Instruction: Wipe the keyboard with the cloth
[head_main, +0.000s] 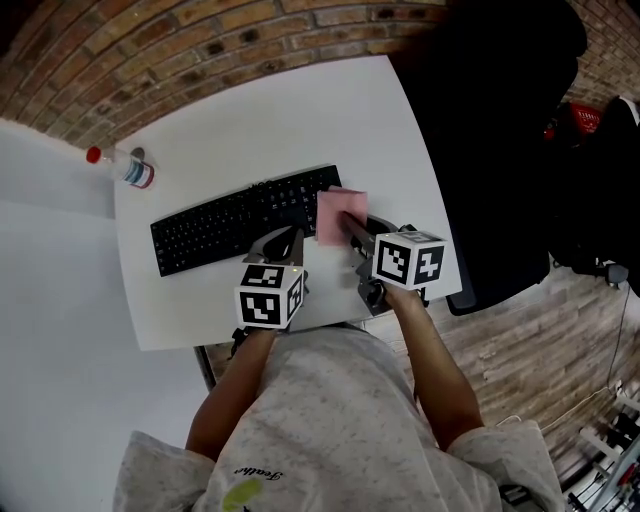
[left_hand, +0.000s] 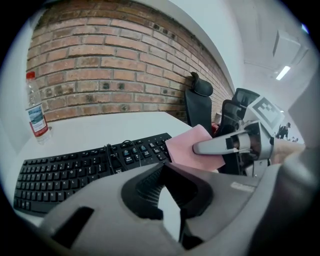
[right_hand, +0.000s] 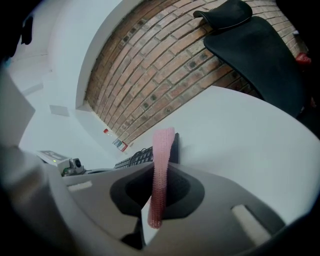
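Observation:
A black keyboard lies across the white table. A pink cloth hangs over the keyboard's right end, pinched in my right gripper. In the right gripper view the cloth stands edge-on between the shut jaws of the right gripper, with the keyboard beyond. My left gripper sits at the keyboard's near edge, left of the cloth. Its jaws are shut with nothing in them. In the left gripper view the left gripper faces the keyboard, the cloth and the right gripper's finger.
A clear plastic bottle with a red cap lies at the table's far left corner; it appears again against the brick wall. A black office chair stands close to the table's right edge. The table's near edge is by the person's body.

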